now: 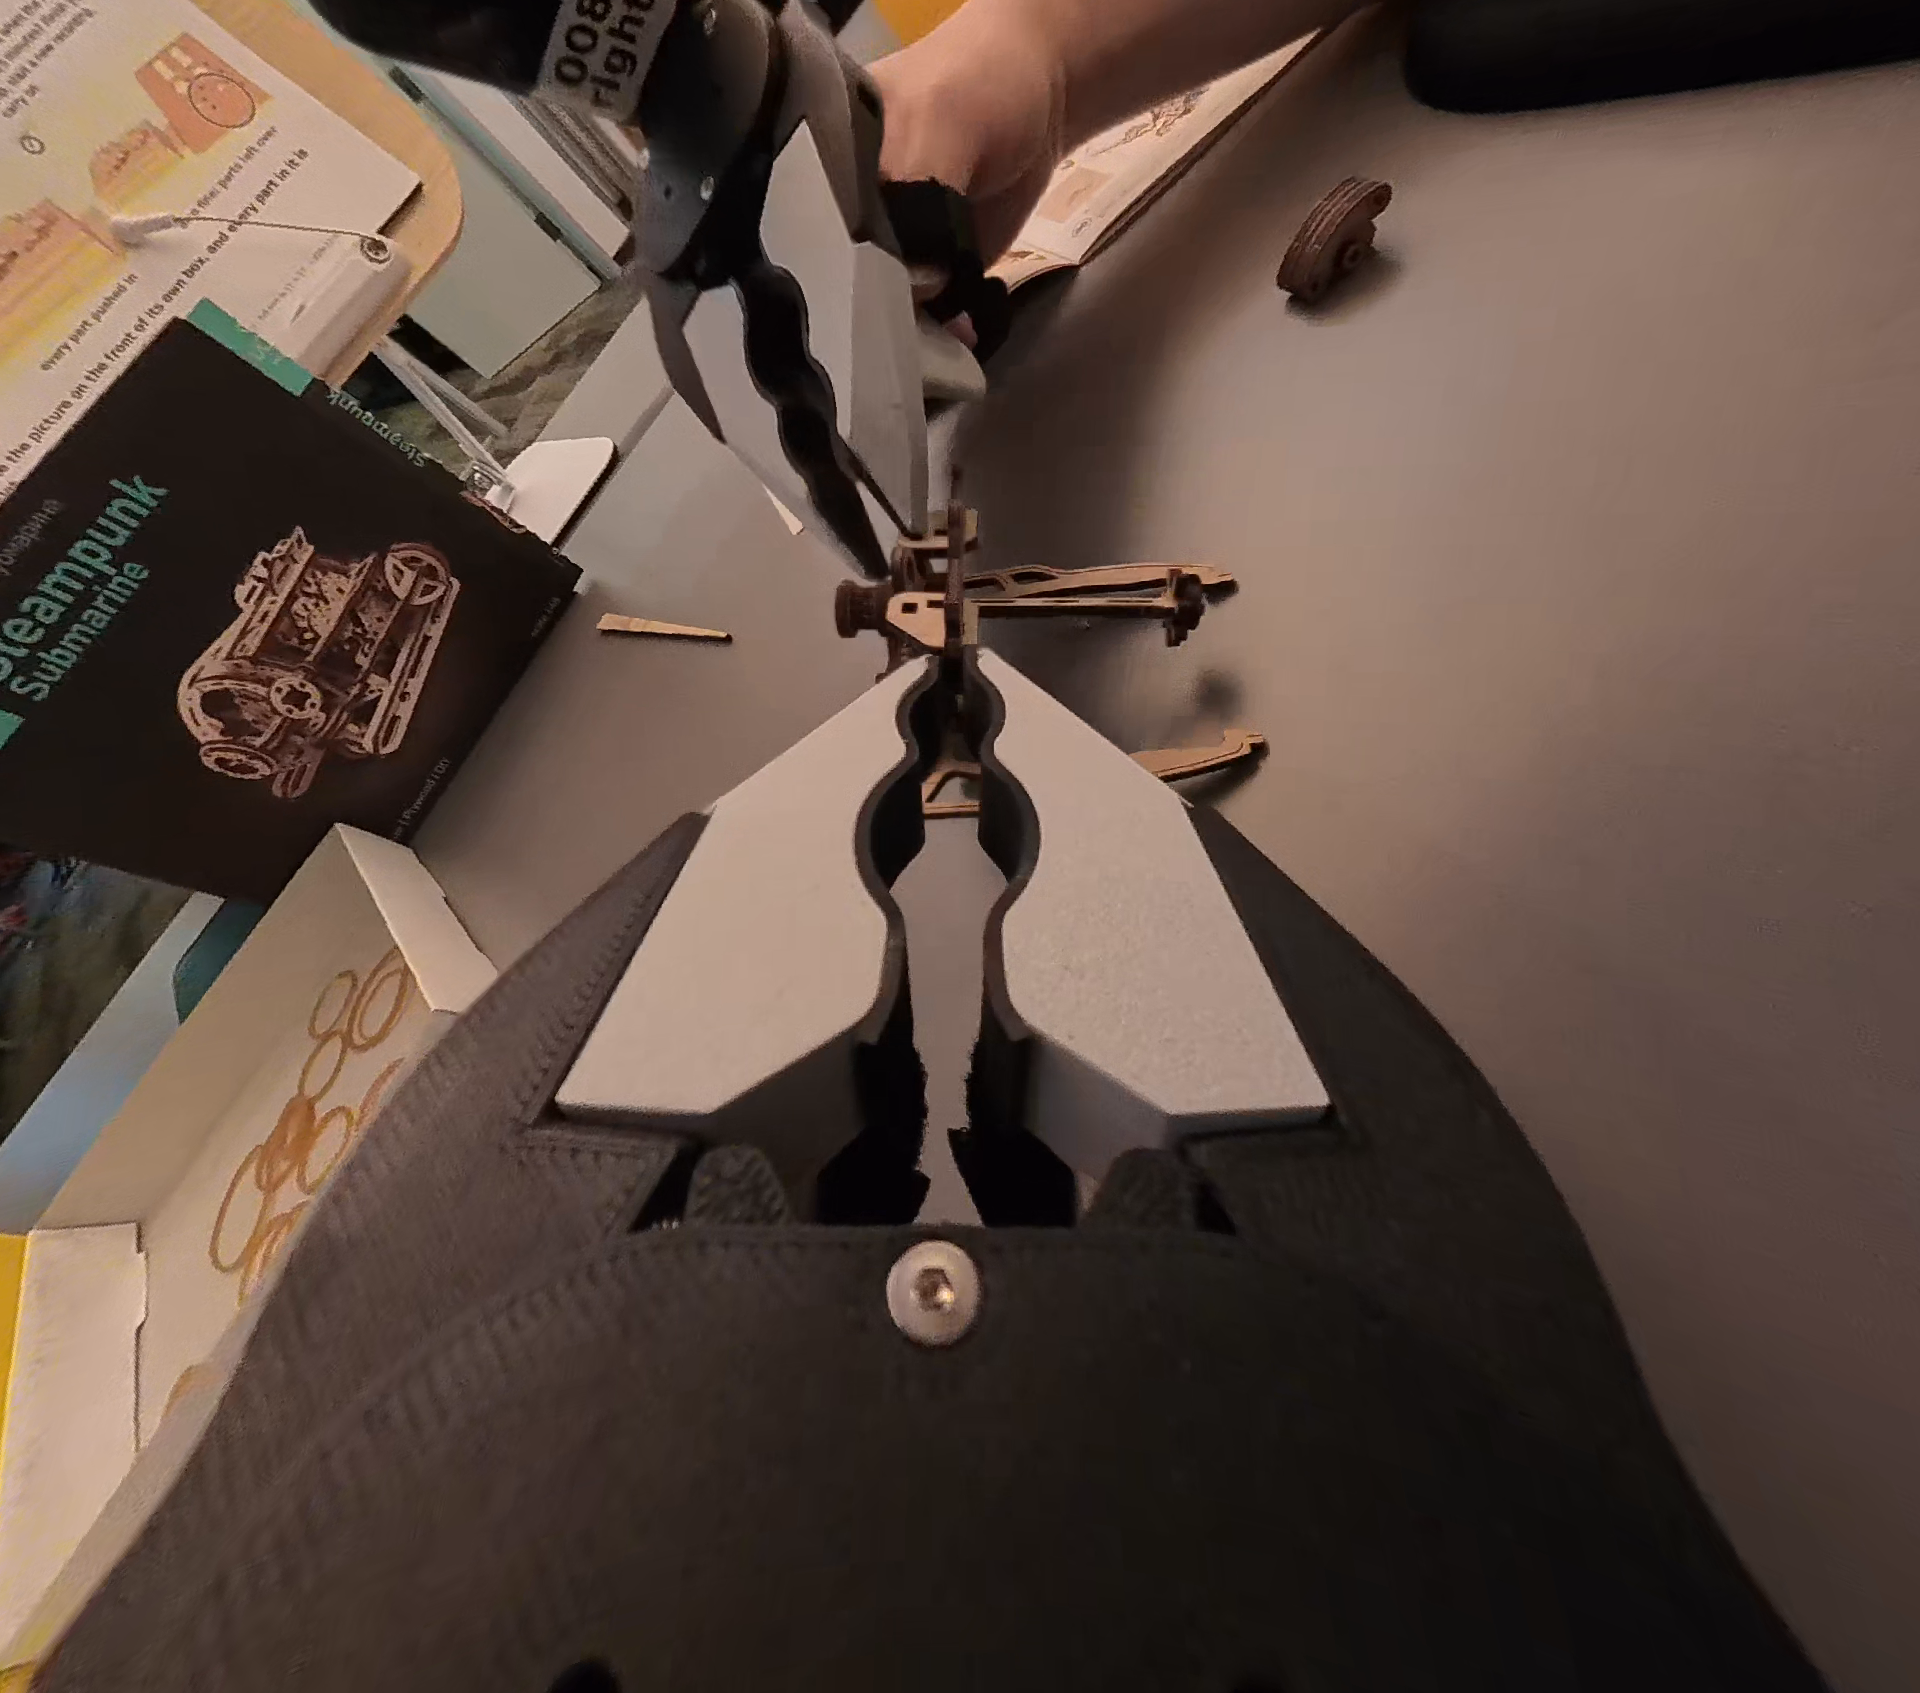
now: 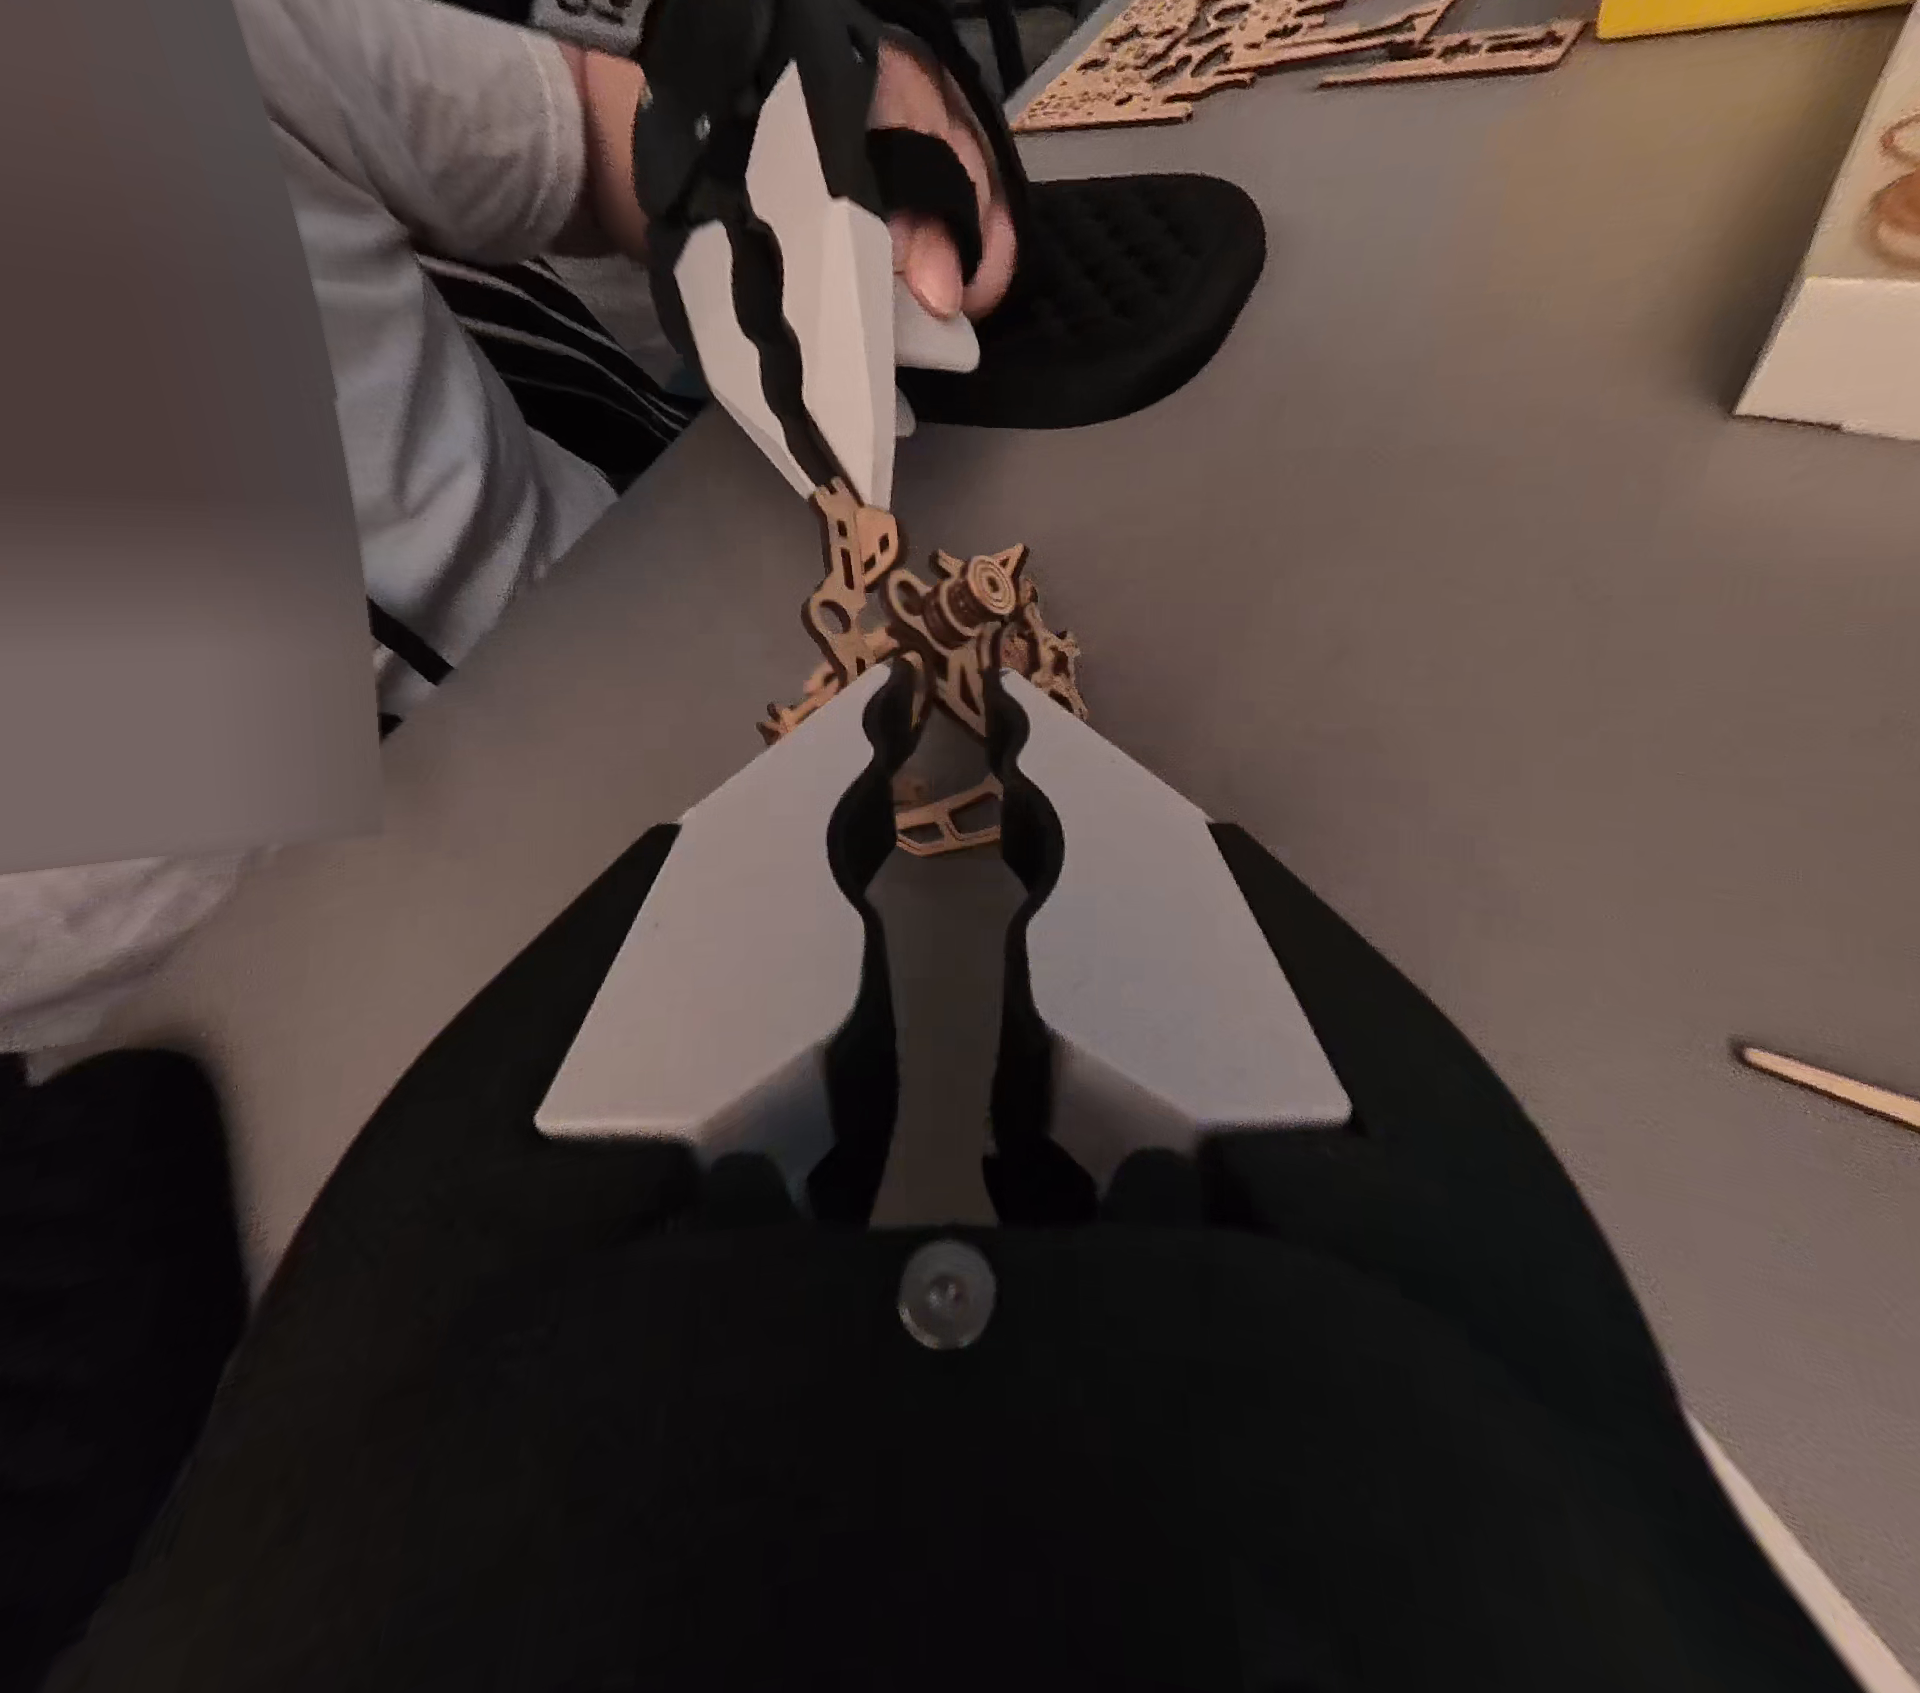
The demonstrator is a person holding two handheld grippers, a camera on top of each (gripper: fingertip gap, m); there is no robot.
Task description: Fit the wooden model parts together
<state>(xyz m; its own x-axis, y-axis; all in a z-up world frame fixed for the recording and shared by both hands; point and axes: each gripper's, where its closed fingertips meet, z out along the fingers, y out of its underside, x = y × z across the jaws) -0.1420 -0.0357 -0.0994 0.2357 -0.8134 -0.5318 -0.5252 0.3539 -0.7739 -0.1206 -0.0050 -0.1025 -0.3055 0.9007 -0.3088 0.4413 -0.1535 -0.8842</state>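
Where jaws meet — fretted plywood model (image 2: 940,625), clamped.

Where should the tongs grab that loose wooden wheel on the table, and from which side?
Grip the wooden wheel across its two flat faces, coming down from above. It stands on its rim on the grey table, so the faces are exposed and nothing crowds it.

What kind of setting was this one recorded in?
Probably an office or hobby desk: a grey table with a model kit box, a punched-out plywood sheet and an instruction booklet.
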